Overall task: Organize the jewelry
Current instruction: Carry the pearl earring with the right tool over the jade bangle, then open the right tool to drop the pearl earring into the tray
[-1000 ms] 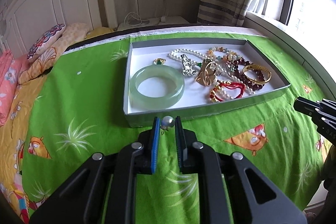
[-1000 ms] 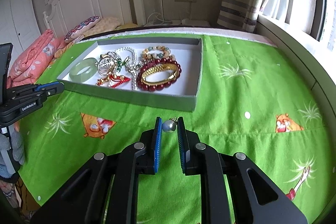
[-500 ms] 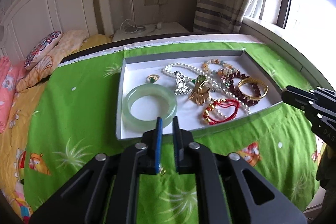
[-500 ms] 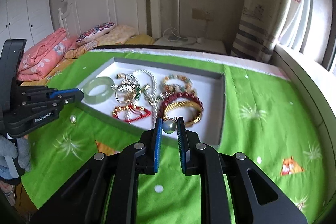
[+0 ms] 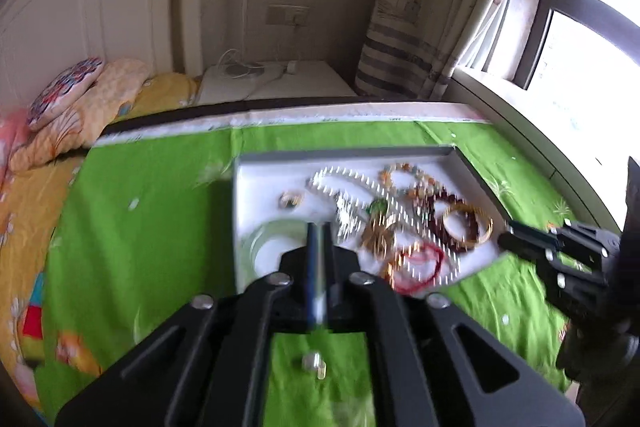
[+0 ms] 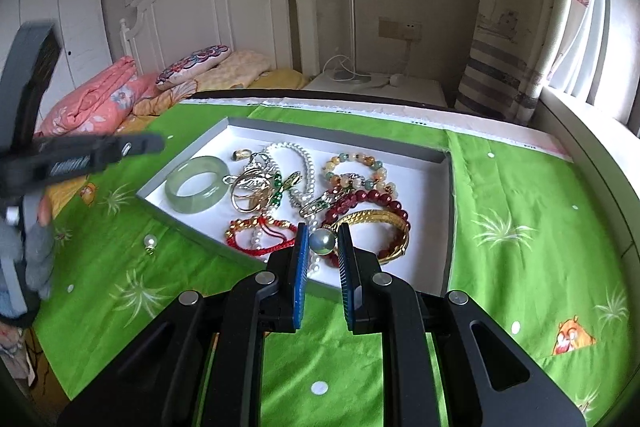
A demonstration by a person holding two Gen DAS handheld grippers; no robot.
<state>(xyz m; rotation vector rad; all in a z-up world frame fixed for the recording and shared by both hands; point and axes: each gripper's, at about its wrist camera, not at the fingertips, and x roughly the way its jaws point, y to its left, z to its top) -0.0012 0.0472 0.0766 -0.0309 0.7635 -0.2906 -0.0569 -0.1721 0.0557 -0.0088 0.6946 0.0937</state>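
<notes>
Light: daylight from the window (image 5: 592, 39) on the right, blown out to white.
Blur: left wrist view smeared; jewelry tray (image 5: 476, 175) streaky.
Sharpness: right wrist view crisp; only the left gripper (image 6: 158, 143) blurs.
Edges: fisheye bending, dark corners.

— Item: right gripper (image 6: 323, 245)?
— Black plastic linkage arms, silver screws, blue-padded fingers (image 6: 301, 267).
— Left gripper (image 5: 319, 255)?
— Same build (blurred); white lettering; grey-gloved hand (image 6: 38, 259), bare fingertip.
</notes>
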